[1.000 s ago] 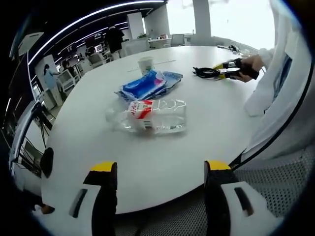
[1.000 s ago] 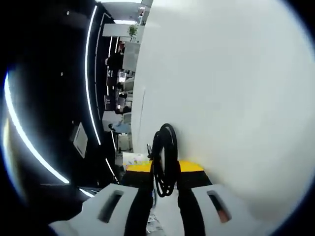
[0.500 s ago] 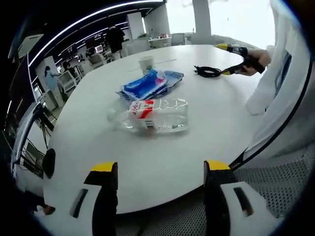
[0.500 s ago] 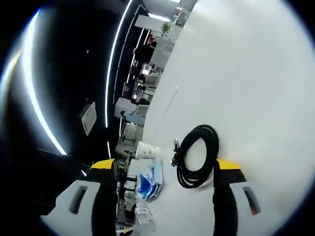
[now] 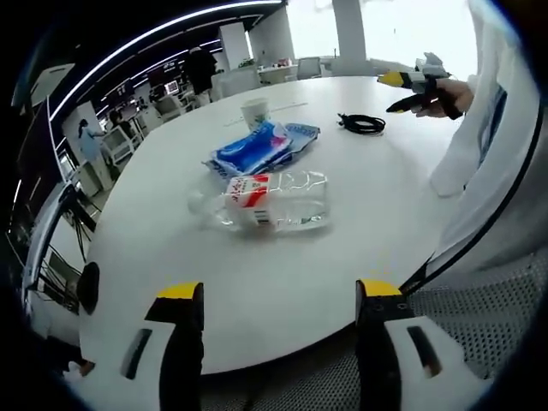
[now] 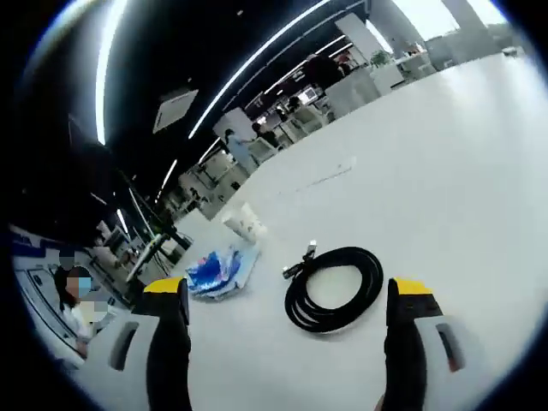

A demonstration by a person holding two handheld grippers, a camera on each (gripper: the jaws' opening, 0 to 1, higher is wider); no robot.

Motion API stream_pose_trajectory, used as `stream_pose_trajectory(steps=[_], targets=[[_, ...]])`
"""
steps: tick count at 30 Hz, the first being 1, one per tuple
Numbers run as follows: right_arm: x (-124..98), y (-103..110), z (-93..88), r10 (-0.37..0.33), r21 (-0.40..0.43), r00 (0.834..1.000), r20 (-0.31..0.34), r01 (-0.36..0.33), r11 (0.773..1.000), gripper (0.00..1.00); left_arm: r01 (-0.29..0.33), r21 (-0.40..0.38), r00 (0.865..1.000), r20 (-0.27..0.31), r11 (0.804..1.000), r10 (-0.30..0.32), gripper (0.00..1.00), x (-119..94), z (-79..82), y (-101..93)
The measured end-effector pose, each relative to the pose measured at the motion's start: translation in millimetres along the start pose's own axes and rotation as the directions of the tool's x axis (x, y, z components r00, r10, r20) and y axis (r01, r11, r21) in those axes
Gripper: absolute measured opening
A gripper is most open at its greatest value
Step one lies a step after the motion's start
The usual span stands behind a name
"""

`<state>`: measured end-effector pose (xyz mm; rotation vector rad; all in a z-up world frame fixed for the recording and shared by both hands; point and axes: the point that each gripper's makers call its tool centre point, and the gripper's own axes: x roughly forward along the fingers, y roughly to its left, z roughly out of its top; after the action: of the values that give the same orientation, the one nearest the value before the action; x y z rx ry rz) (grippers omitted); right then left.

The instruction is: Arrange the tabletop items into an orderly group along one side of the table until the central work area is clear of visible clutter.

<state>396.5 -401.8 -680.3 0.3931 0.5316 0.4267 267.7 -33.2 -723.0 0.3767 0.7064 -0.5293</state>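
A clear plastic bottle with a red and white label lies on its side on the round white table. Behind it sit a blue plastic packet and a paper cup. A coiled black cable rests farther back on the right. My left gripper is open at the table's near edge, short of the bottle. My right gripper is lifted above and right of the cable. In the right gripper view my right gripper is open, with the cable lying between its jaws, the packet and cup beyond.
A person's white sleeve hangs along the table's right side. A grey mesh chair stands below the near right edge. Desks, chairs and people fill the dim office behind the table.
My right gripper opened, let go of the black cable onto the table and rose away from it. The left gripper has stayed in place.
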Motion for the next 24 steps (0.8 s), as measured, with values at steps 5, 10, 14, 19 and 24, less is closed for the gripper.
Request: stream_pose_trajectory(steps=[5, 10, 14, 19, 24], targets=[[1.0, -2.1, -4.5, -0.008, -0.085, 0.999, -0.038, 0.005, 0.996, 0.95, -0.013, 0.004, 1.000, 0.018, 1.000, 0.013, 0.74, -1.7, 4.2, 1.8], [2.2, -1.3, -4.2, 0.018, -0.063, 0.999, -0.037, -0.020, 0.998, 0.96, -0.016, 0.003, 1.000, 0.019, 1.000, 0.016, 0.74, -0.2, 2.5, 4.0], [2.5, -5.0, -4.7, 0.013, -0.078, 0.999, -0.049, -0.017, 0.997, 0.96, -0.017, 0.000, 0.999, 0.031, 1.000, 0.017, 0.73, -0.4, 3.9, 5.0], [2.6, -4.8, -10.9, 0.011, -0.090, 0.997, -0.078, -0.018, 0.996, 0.95, -0.015, -0.033, 0.999, 0.033, 0.999, 0.016, 0.74, -1.7, 4.8, 5.1], [4.5, 3.1, -13.8, 0.019, -0.106, 0.995, -0.097, -0.029, 0.994, 0.93, -0.010, -0.084, 0.999, 0.043, 0.996, 0.014, 0.74, -5.2, 9.7, 4.8]])
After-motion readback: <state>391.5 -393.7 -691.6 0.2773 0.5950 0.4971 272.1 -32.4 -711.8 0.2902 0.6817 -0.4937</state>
